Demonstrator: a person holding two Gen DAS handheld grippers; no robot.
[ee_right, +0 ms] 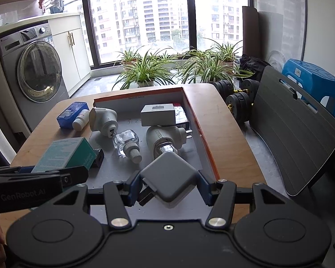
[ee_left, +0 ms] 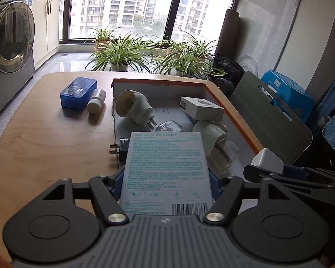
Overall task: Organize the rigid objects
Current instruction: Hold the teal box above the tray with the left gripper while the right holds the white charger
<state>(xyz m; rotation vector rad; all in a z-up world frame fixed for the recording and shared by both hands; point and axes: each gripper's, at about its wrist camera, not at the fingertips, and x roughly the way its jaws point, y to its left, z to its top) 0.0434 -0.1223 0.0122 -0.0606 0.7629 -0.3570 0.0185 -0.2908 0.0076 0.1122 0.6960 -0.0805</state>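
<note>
My left gripper (ee_left: 166, 184) is shut on a teal box of adhesive bandages (ee_left: 165, 167) and holds it over the near left part of the orange-edged tray (ee_left: 232, 111). The box also shows in the right wrist view (ee_right: 64, 154). My right gripper (ee_right: 167, 188) is shut on a grey square charger (ee_right: 168, 178) over the tray's near end (ee_right: 206, 147); the charger also shows in the left wrist view (ee_left: 266, 162). In the tray lie two white plug-in devices (ee_right: 105, 117) (ee_right: 165, 138), a clear bottle (ee_right: 127, 143) and a white box (ee_right: 158, 114).
A blue case (ee_left: 78, 92) and a small white pill bottle (ee_left: 96, 101) lie on the wooden table (ee_left: 44, 145) left of the tray. A dark plug (ee_left: 120, 149) lies at the tray's left edge. A grey chair back (ee_right: 294, 138), dumbbells (ee_right: 236, 102) and potted plants stand beyond.
</note>
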